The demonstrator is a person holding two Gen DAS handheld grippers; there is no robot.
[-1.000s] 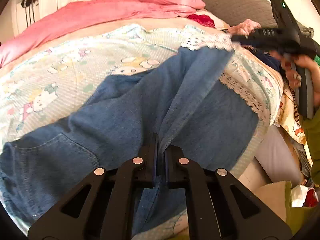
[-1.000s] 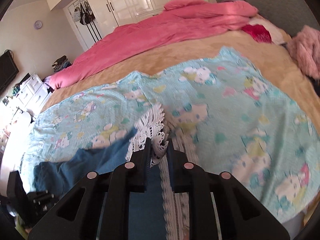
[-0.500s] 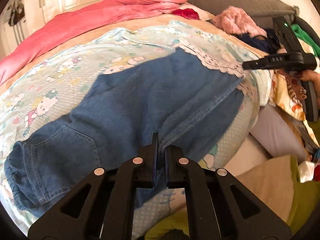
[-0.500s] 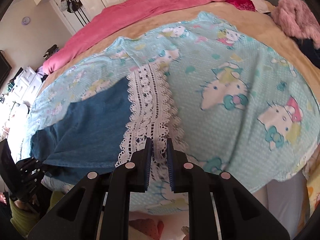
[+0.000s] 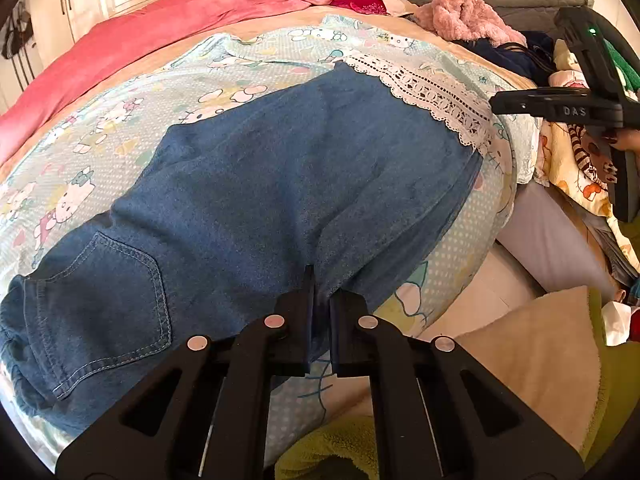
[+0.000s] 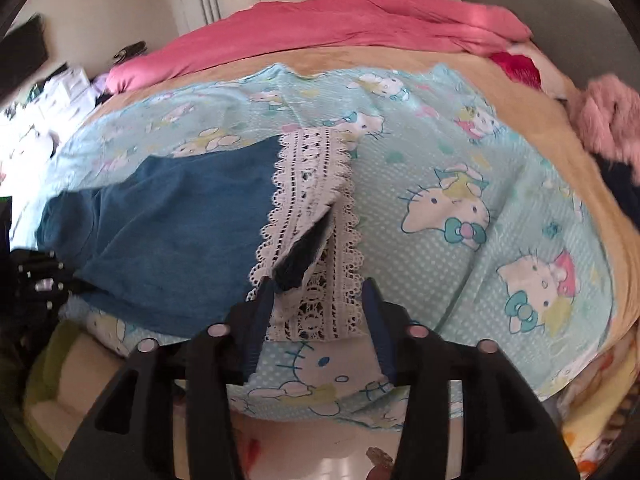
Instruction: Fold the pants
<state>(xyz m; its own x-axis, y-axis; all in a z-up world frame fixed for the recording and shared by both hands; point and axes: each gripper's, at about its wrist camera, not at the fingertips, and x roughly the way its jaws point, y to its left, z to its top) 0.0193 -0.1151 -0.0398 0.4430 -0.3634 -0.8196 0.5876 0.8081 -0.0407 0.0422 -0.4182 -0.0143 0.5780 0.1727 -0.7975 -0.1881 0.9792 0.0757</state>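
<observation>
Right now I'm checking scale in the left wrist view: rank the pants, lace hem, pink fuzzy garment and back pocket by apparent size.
1. Pants
2. Back pocket, though nearness to the camera enlarges it
3. Lace hem and pink fuzzy garment look alike; unranked

pants (image 5: 280, 184): blue denim, white lace hem; sheet (image 6: 460, 200): aqua cartoon-cat print; duvet (image 6: 320, 28): pink

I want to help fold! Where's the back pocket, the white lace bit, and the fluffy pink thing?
back pocket (image 5: 108, 304), left wrist view, middle of the stitched denim patch.
white lace bit (image 6: 310, 184), right wrist view, middle of the lace hem.
fluffy pink thing (image 5: 466, 16), left wrist view, middle of the heap.
</observation>
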